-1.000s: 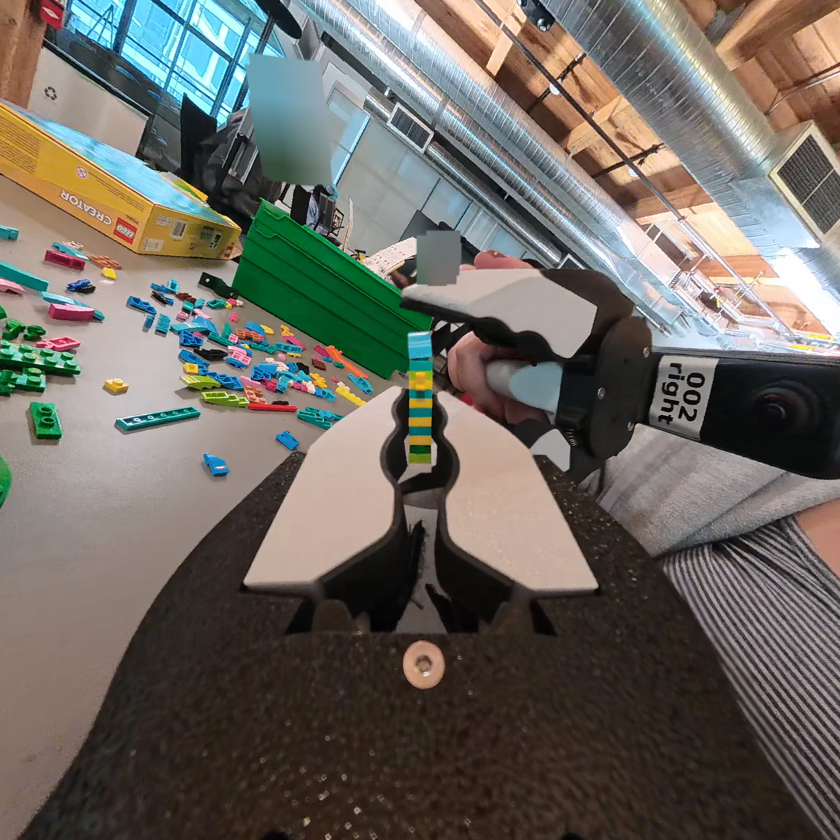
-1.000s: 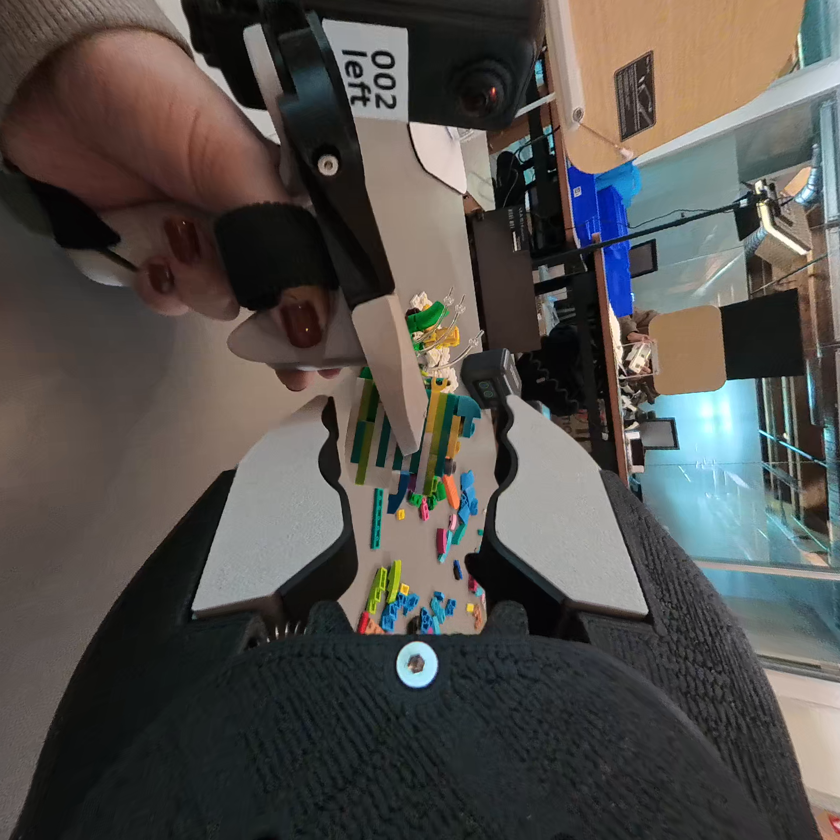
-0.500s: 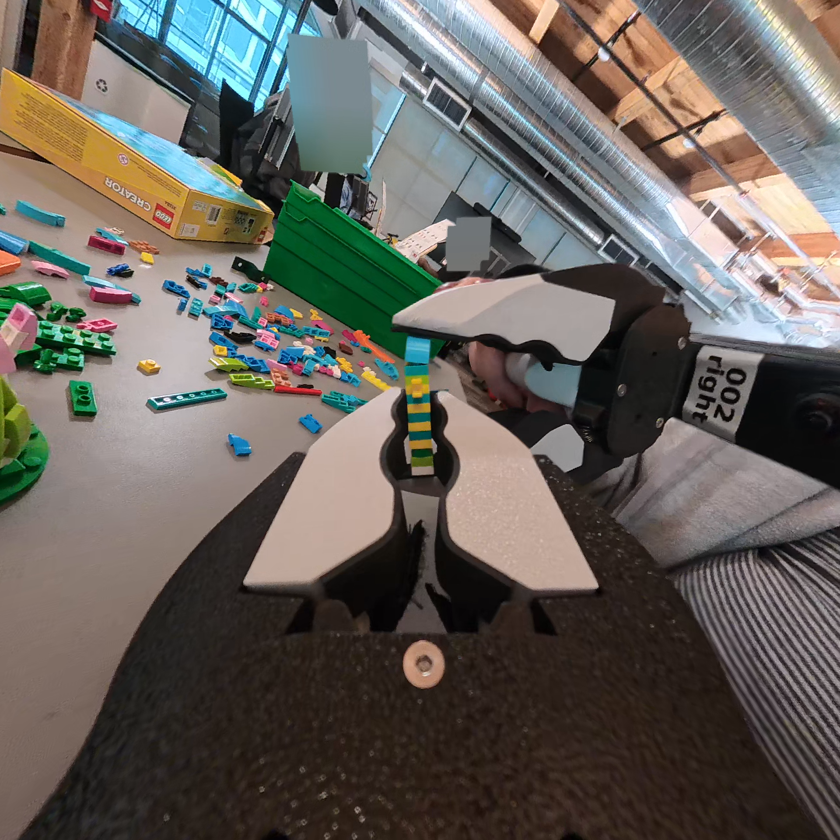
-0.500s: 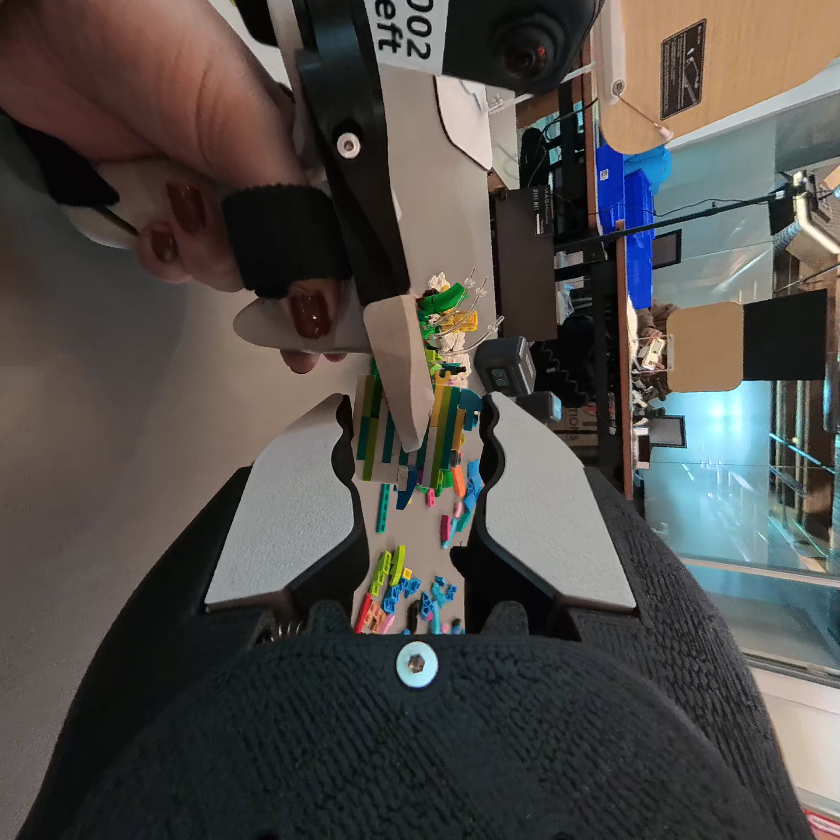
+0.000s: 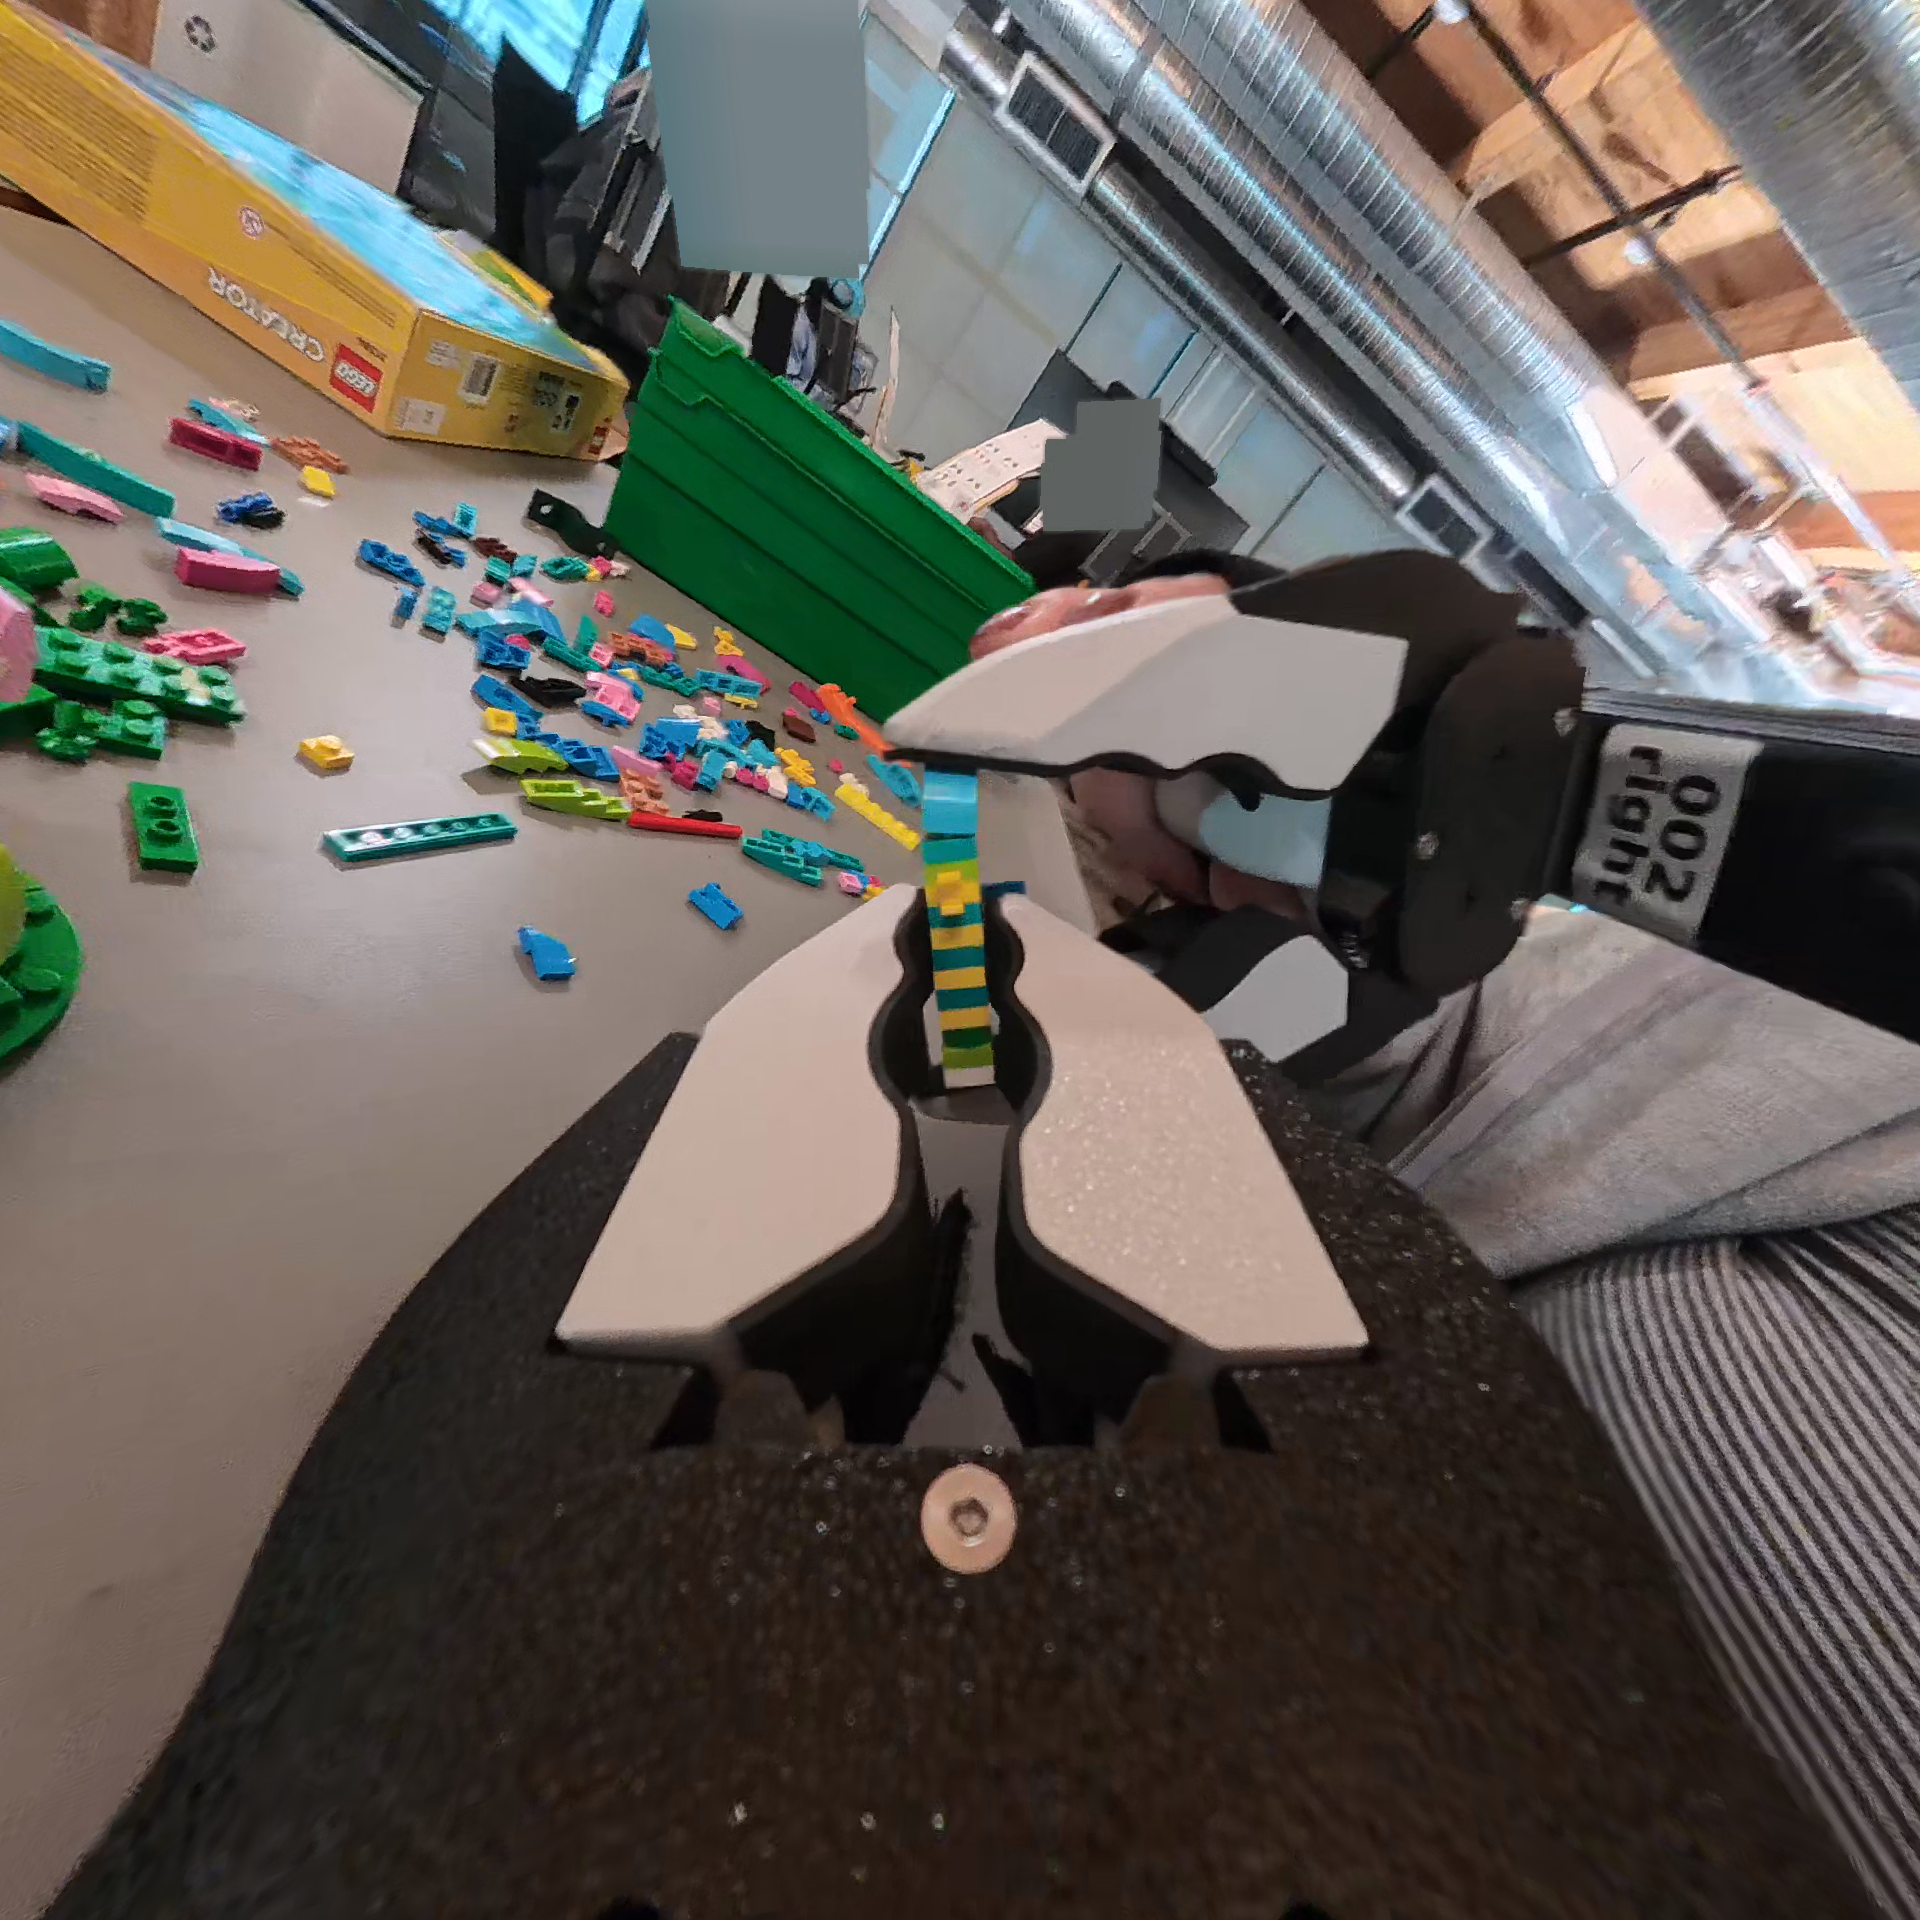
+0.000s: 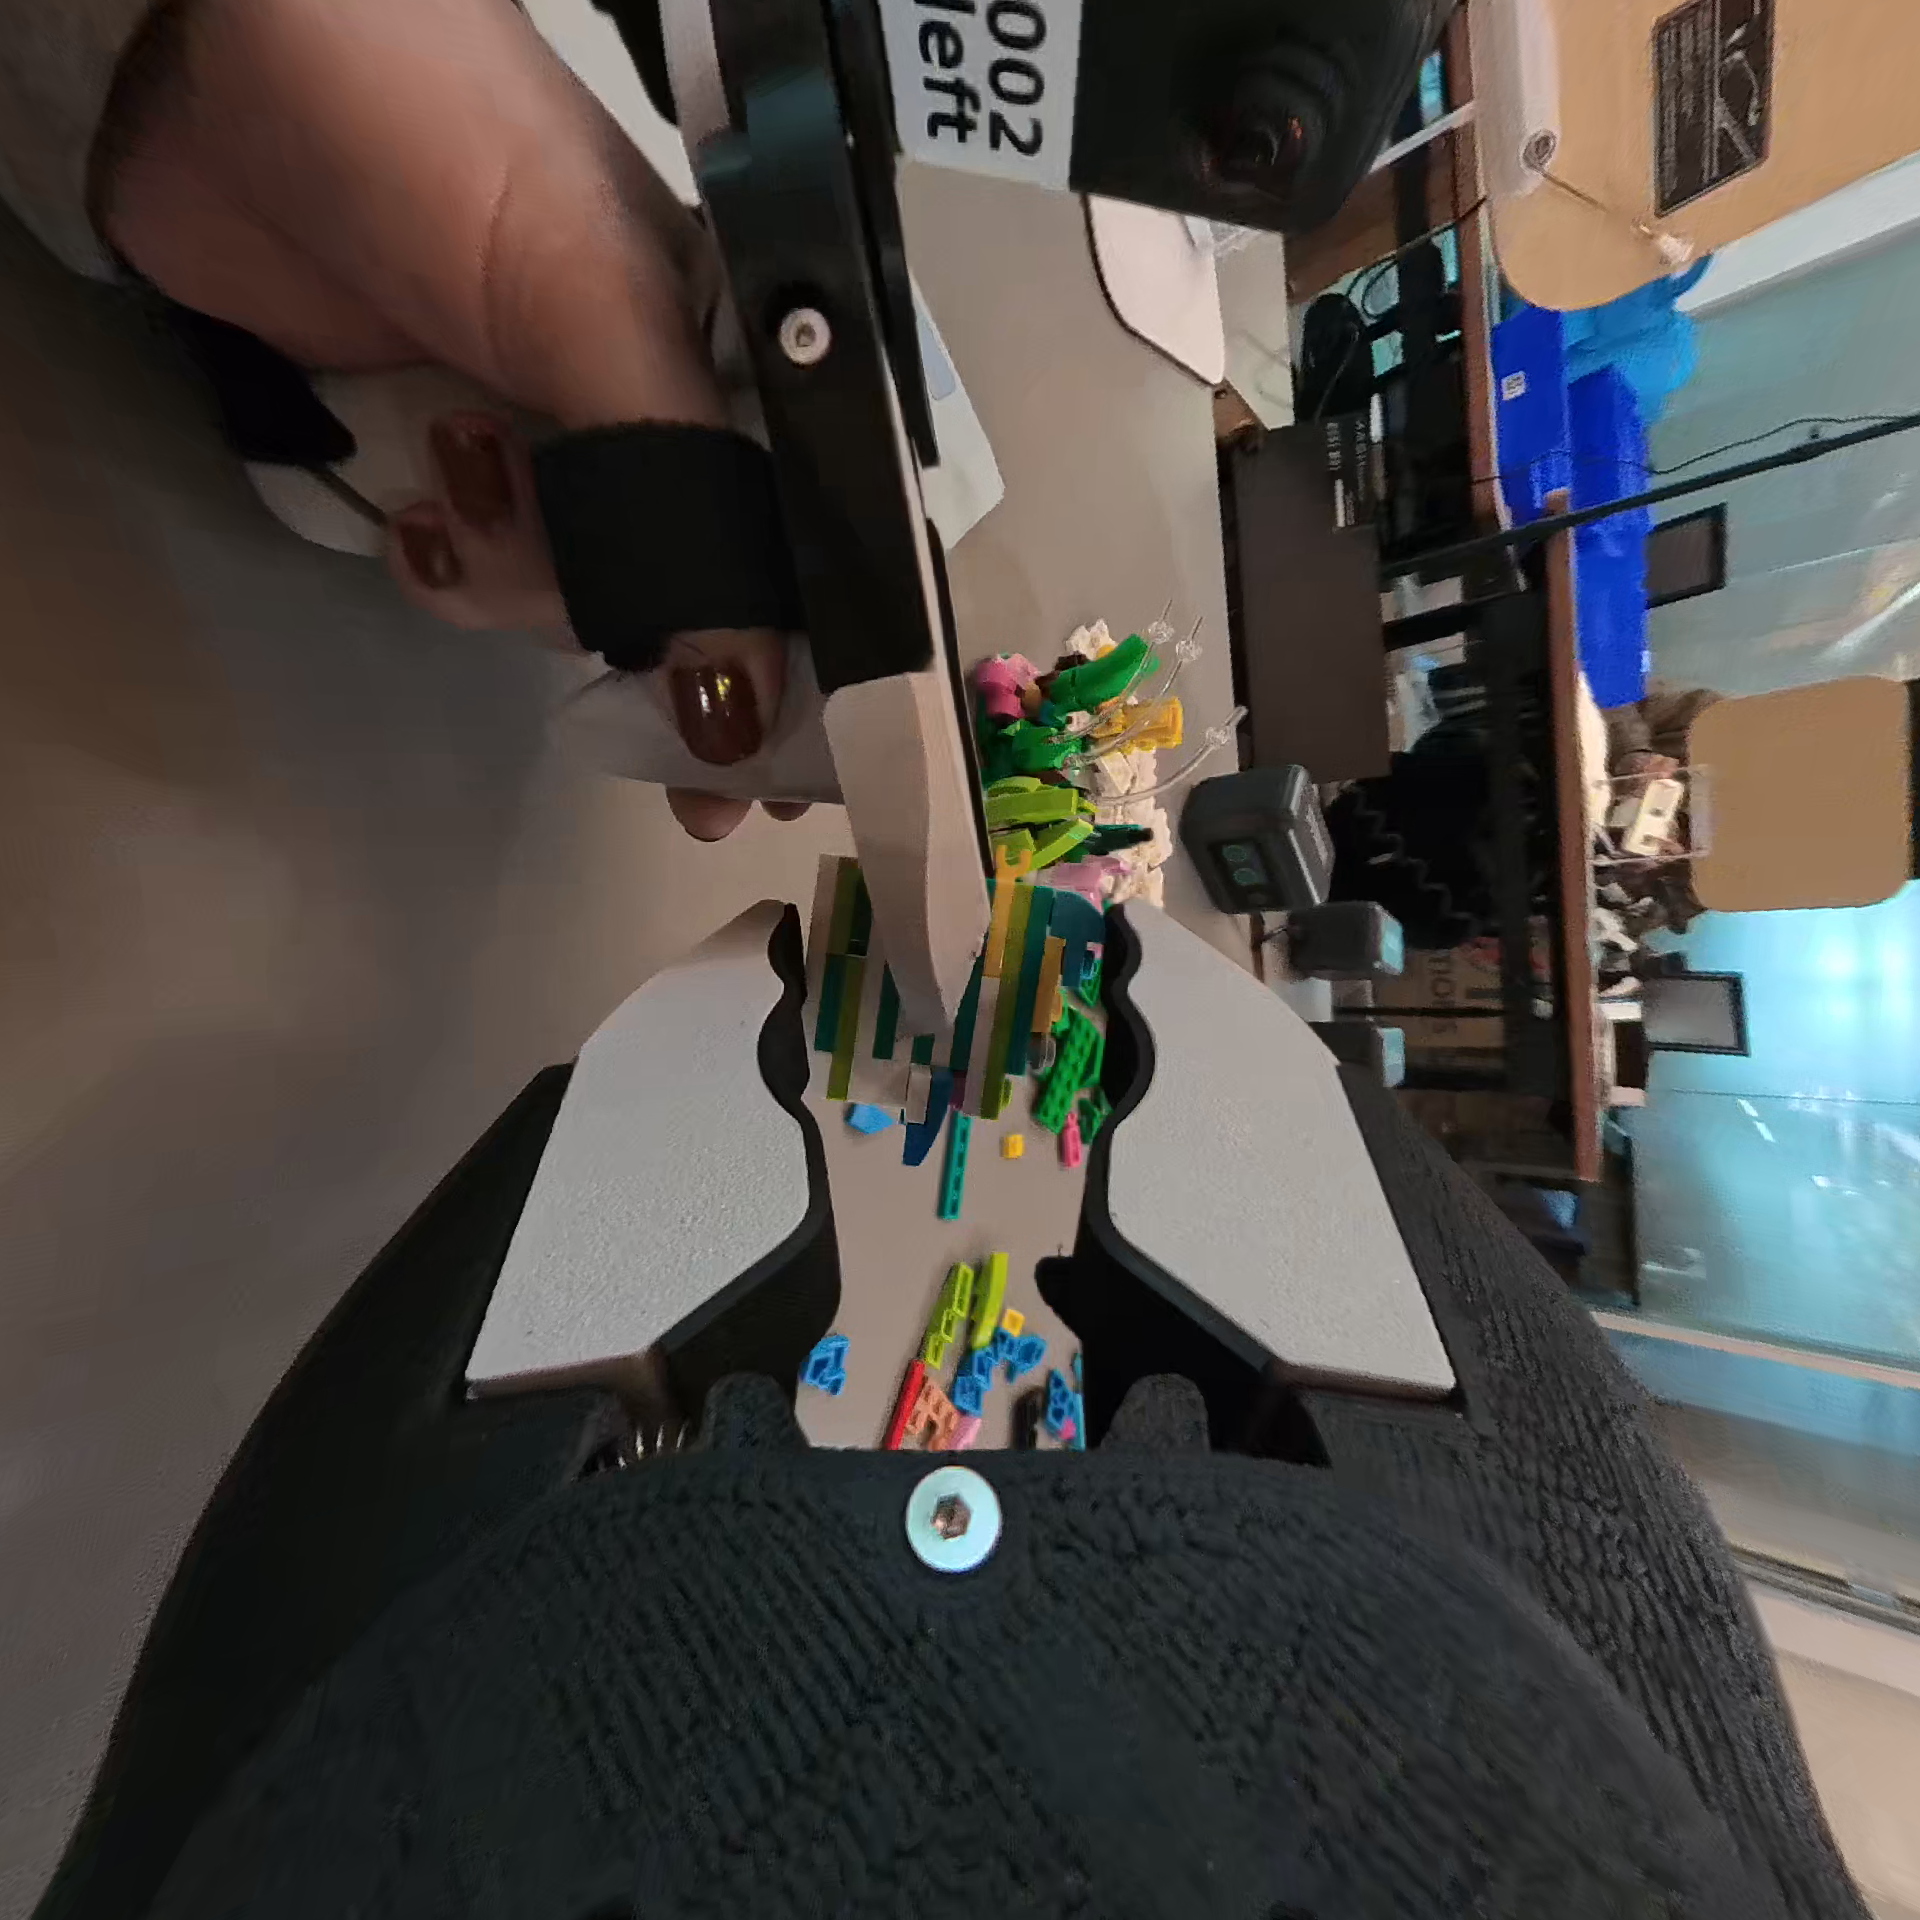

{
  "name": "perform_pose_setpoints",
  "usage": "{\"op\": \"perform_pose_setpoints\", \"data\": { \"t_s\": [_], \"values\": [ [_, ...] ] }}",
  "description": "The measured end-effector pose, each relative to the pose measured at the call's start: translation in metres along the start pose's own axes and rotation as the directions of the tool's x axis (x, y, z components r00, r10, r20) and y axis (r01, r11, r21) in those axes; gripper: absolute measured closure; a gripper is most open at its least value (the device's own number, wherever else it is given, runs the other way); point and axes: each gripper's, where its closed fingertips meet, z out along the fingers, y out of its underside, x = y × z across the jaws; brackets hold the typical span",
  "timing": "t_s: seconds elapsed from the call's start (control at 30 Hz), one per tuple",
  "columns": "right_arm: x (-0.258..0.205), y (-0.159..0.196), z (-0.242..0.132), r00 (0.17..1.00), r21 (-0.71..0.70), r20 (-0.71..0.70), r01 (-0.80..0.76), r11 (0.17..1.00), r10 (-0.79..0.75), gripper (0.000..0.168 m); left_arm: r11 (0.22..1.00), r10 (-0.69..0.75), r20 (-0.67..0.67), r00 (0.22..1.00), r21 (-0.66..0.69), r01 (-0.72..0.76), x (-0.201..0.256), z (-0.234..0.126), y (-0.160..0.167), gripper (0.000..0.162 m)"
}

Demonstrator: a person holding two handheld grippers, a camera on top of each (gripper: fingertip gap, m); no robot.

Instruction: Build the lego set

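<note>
- Your left gripper (image 5: 961, 914) is clamped on a striped brick stack (image 5: 958, 966) – teal, yellow and green layers w/ a light-blue brick on top. Jaws narrow, pinching the stack's lower half; the stack stands upright between the fingertips.
- Your right gripper (image 6: 951, 935) has its jaws wide, nothing held. The stack (image 6: 935, 997) sits in the gap between its fingertips, seen side-on as long stripes.
- In the left wrist view, one white finger (image 5: 1143, 707) of the right gripper lies across the stack's top, touching the blue brick. Can't tell where the other finger sits.
- In the right wrist view, your left hand (image 6: 416, 260) wraps the left gripper's handle, a black strap (image 6: 655, 540) over one finger.
- Both grippers are up off the table (image 5: 260, 1091); stack is in the air, not resting on it.
- Loose bricks (image 5: 644, 727) are scattered on the table, well apart from the stack. Green plates (image 5: 125, 686) lie at far left.
- Behind them: a green bin (image 5: 790, 540) and, beside it, a yellow box (image 5: 260, 260).
</note>
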Motion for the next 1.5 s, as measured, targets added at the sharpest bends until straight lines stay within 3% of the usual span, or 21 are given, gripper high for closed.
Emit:
{"op": "perform_pose_setpoints", "data": {
  "t_s": [0.17, 0.43, 0.7, 1.13, 1.33, 1.5],
  "values": [
    [0.0, 0.003, 0.0, 0.999, -0.023, 0.009, -0.04, 0.999, 0.04, 0.108, 0.999, 0.047, 0.018, 0.999, -0.026, -0.047, -0.001, 0.001, 0.003, 0.154],
    [-0.005, 0.007, 0.0, 0.999, -0.057, 0.014, 0.035, 0.998, -0.034, 0.108, 0.998, 0.046, 0.004, 0.999, -0.039, -0.046, 0.001, 0.001, 0.005, 0.154],
    [-0.01, 0.008, 0.0, 0.996, -0.05, 0.047, 0.084, 0.995, -0.082, 0.112, 0.978, 0.191, 0.042, 0.981, -0.087, -0.187, 0.001, 0.002, 0.008, 0.154],
    [-0.016, 0.01, -0.002, 0.973, -0.078, 0.084, 0.221, 0.972, -0.215, 0.114, 0.958, 0.254, 0.049, 0.966, -0.151, -0.244, 0.002, 0.004, 0.016, 0.154],
    [-0.014, 0.01, -0.004, 0.997, -0.08, 0.068, 0.039, 0.996, -0.033, 0.115, 0.981, 0.156, 0.015, 0.988, -0.12, -0.153, 0.003, 0.004, 0.014, 0.154],
    [-0.01, 0.015, -0.003, 0.997, -0.132, 0.021, 0.075, 0.988, -0.073, 0.114, 0.992, 0.077, 0.003, 0.997, -0.104, -0.076, -0.001, 0.002, 0.011, 0.154]
  ]
}}
